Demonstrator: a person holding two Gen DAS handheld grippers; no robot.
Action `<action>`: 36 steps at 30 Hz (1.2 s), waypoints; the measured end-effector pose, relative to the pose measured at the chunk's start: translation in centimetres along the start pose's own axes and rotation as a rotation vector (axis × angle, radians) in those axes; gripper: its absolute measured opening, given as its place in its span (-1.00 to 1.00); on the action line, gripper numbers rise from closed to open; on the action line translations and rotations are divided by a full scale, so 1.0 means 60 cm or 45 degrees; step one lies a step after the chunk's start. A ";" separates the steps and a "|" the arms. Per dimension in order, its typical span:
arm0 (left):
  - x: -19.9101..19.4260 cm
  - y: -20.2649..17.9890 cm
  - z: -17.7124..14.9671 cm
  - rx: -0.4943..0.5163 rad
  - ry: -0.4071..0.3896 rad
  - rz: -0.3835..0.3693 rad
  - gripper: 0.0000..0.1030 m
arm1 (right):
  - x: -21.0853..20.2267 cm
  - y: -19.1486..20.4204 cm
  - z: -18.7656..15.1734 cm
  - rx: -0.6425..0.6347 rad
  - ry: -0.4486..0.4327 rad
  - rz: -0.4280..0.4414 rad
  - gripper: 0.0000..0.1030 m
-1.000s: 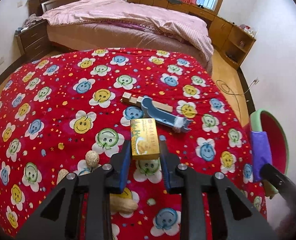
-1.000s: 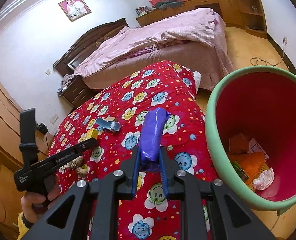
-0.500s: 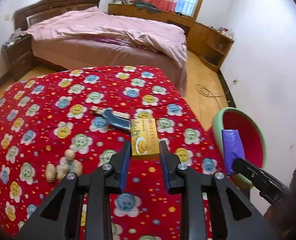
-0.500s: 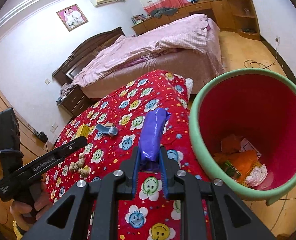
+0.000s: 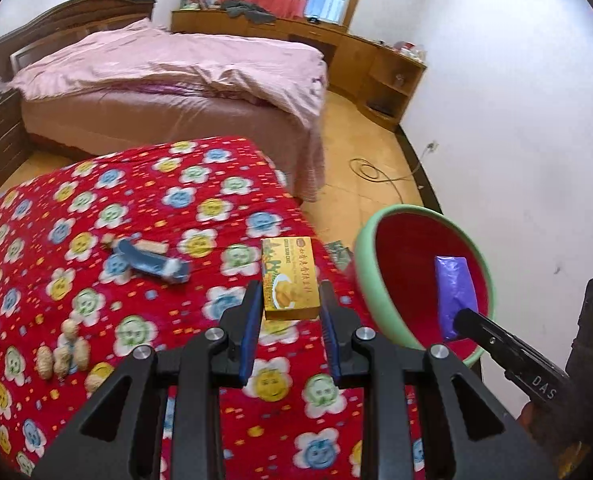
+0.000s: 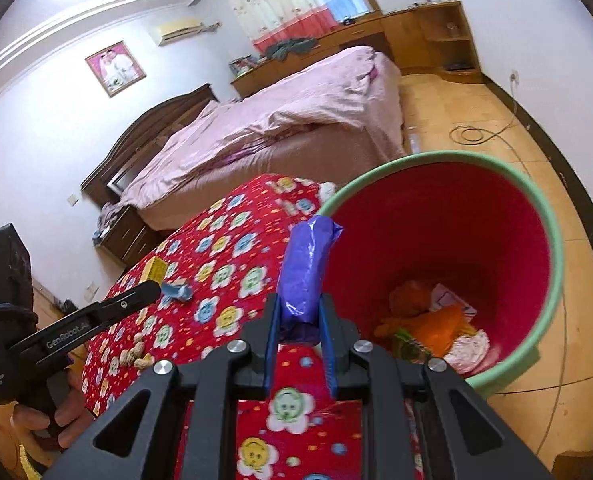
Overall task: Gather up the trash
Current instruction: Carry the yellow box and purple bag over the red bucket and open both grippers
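Both grippers loaded, bin at two o'clock.
Right gripper (image 6: 299,334) pinches the purple wrapper (image 6: 306,270): release over the red bin (image 6: 552,240); left gripper (image 5: 290,322), clamping the yellow box (image 5: 290,276), goes second.

red cloth (image 5: 136,208) covered in smiley flowers, yellow box (image 5: 290,280), purple wrapper (image 6: 306,276), bin (image 6: 552,248) red inside with mint-green rim, pink bedspread (image 5: 176,68) far back

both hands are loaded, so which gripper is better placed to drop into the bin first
Right. The right gripper holds the purple wrapper at the bin rim. The left gripper holds the yellow box above the table, short of the bin.
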State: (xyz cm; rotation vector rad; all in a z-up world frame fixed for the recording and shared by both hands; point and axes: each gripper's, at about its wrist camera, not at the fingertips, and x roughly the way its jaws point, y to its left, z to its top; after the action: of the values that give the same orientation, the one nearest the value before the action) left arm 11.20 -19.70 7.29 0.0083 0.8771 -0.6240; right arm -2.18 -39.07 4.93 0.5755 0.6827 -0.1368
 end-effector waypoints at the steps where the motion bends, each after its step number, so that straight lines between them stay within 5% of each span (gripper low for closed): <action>1: 0.003 -0.009 0.001 0.014 0.003 -0.008 -0.46 | -0.002 -0.005 0.001 0.007 -0.005 -0.006 -0.60; 17: 0.109 -0.144 -0.002 0.197 0.127 -0.123 -0.46 | -0.042 -0.117 0.013 0.158 -0.065 -0.113 -0.60; 36: 0.156 -0.179 -0.023 0.271 0.197 -0.104 -0.38 | -0.029 -0.177 0.016 0.242 -0.056 -0.172 -0.60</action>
State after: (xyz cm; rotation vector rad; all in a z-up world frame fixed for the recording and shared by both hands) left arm 9.17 -32.92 2.27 0.2158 0.9599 -0.7994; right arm -6.20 -48.59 1.74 0.7065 0.6699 -0.3427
